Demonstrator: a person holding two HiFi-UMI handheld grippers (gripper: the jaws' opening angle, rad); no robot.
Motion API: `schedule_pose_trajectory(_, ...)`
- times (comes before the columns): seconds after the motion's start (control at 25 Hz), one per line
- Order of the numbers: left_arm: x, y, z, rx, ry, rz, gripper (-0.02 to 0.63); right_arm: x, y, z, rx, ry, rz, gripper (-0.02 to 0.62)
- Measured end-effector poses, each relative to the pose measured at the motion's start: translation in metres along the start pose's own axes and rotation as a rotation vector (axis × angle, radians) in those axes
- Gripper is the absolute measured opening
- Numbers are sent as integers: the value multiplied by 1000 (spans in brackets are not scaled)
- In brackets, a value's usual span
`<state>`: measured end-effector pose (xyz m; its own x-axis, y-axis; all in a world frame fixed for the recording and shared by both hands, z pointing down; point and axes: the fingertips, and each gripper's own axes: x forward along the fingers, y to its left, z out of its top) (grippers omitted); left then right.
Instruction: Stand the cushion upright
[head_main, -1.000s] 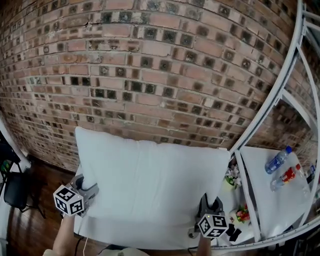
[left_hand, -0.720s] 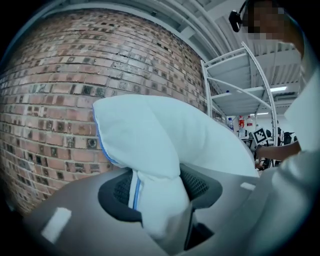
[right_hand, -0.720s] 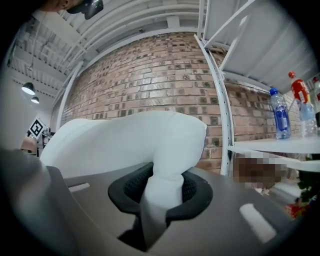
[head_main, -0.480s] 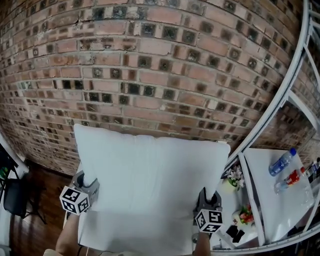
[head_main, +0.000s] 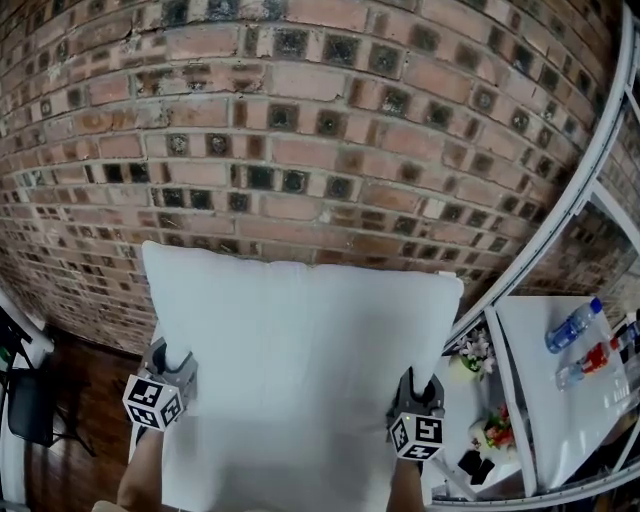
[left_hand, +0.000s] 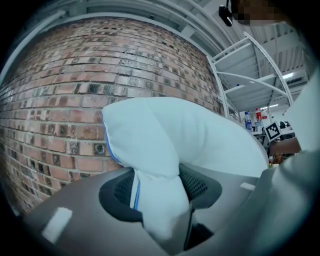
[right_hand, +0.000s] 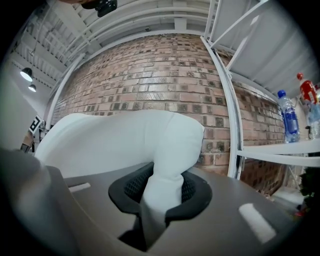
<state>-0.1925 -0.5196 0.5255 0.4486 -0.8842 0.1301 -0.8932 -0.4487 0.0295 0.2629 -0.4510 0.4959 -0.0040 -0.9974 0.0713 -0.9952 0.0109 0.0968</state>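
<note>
Head view: I see the white cushion held upright before the brick wall, with the left gripper at its left edge and the right gripper at its right edge. Left gripper view: the jaws clamp a thick bunched fold of the cushion's edge. Right gripper view: the jaws stand narrower, pinching a thinner fold, with a white shelf frame beside the cushion.

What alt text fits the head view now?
A white cushion is held up before a brick wall, the left gripper clamped on its left edge and the right gripper on its right edge. A white shelf with bottles stands to the right.
</note>
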Motion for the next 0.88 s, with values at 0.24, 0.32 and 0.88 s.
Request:
schedule_pose_trajectory(0.24,20,11,5,37,-39,20,216,22,-2,-3,-16,-21,-15,78)
schedule_pose_trajectory(0.32,26,17,4,41,-47,33,215,32,-2,-5,-23,-25,-18,78)
schedule_pose_trajectory(0.88,63,45,-41,2,54,21,253,68,-14,-52,-37,86,-60,110)
